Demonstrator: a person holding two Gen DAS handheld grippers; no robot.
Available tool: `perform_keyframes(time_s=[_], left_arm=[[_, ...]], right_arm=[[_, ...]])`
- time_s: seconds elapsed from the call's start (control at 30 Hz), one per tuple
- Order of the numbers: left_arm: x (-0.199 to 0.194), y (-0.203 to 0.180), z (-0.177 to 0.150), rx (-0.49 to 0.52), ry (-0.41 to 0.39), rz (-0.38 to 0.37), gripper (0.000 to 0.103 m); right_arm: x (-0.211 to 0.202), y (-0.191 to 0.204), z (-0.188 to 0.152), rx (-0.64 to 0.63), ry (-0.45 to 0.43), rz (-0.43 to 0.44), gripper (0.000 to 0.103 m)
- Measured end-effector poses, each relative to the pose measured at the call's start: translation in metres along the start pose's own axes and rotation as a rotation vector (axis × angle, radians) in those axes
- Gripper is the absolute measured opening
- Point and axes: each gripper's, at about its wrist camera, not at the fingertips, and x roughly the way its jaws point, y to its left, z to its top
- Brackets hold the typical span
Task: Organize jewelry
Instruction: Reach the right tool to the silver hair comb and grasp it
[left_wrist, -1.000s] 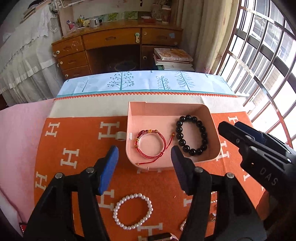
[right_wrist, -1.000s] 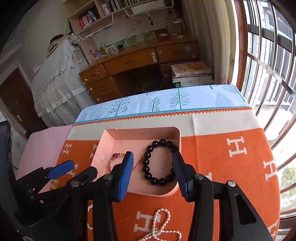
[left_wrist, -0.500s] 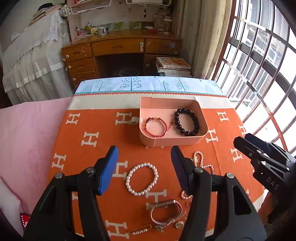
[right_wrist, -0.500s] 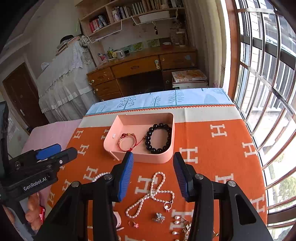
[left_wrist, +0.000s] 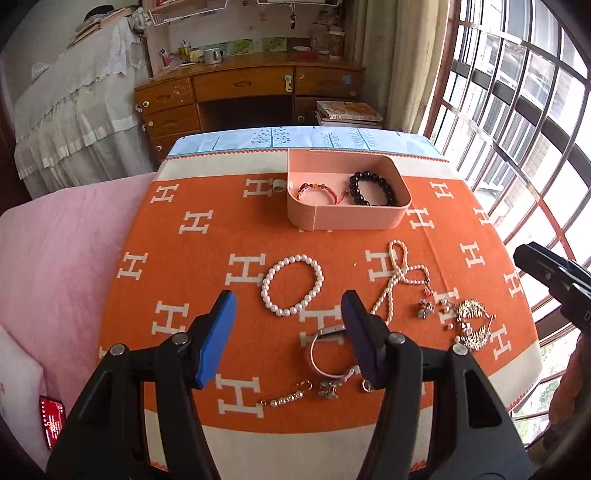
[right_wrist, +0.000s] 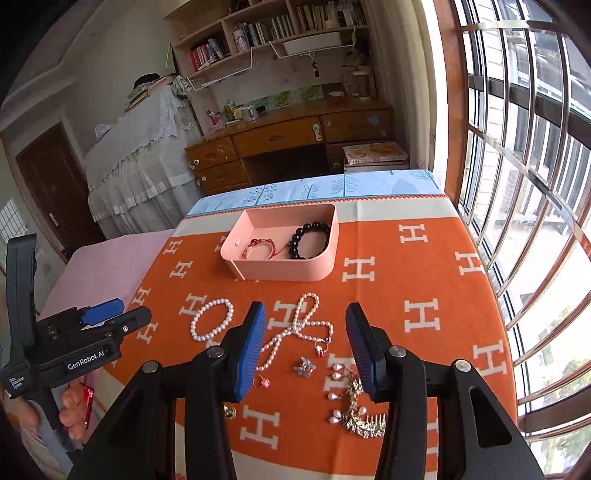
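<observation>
A pink tray (left_wrist: 349, 218) (right_wrist: 284, 268) on the orange blanket holds a red cord bracelet (left_wrist: 317, 192) (right_wrist: 259, 248) and a black bead bracelet (left_wrist: 371, 188) (right_wrist: 309, 240). In front of it lie a white pearl bracelet (left_wrist: 291, 284) (right_wrist: 211, 320), a pearl necklace (left_wrist: 397, 275) (right_wrist: 297, 326), a pink bangle (left_wrist: 325, 352), earrings and gold hair combs (left_wrist: 471, 325) (right_wrist: 360, 410). My left gripper (left_wrist: 288, 336) is open and empty above the pearl bracelet's near side. My right gripper (right_wrist: 306, 349) is open and empty above the necklace.
The orange H-pattern blanket (left_wrist: 192, 266) covers the table, with a pink cloth (left_wrist: 55, 258) to the left. A wooden desk (left_wrist: 243, 88) and a draped bed stand beyond. A barred window (right_wrist: 524, 147) runs along the right. A red item (left_wrist: 51, 421) lies at the lower left.
Both grippers have pulled back and up from the pink tray, so the loose jewelry in front of it has come into view. Both stay open and empty.
</observation>
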Motion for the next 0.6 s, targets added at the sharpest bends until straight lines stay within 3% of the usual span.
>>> perform_keyframes(time_s=[0.2, 0.4, 0.6], left_arm=[[0.009, -0.006, -0.031, 0.047, 0.024, 0.004, 0.056], [0.034, -0.009, -0.057, 0.067, 0.084, -0.036, 0.056], [0.045, -0.028, -0.073, 0.167, 0.101, -0.073, 0.056]], right_arm=[[-0.01, -0.031, -0.036, 0.047, 0.046, -0.027, 0.045], [0.008, -0.051, -0.068, 0.067, 0.13, -0.058, 0.045], [0.041, -0.05, -0.084, 0.07, 0.214, -0.032, 0.041]])
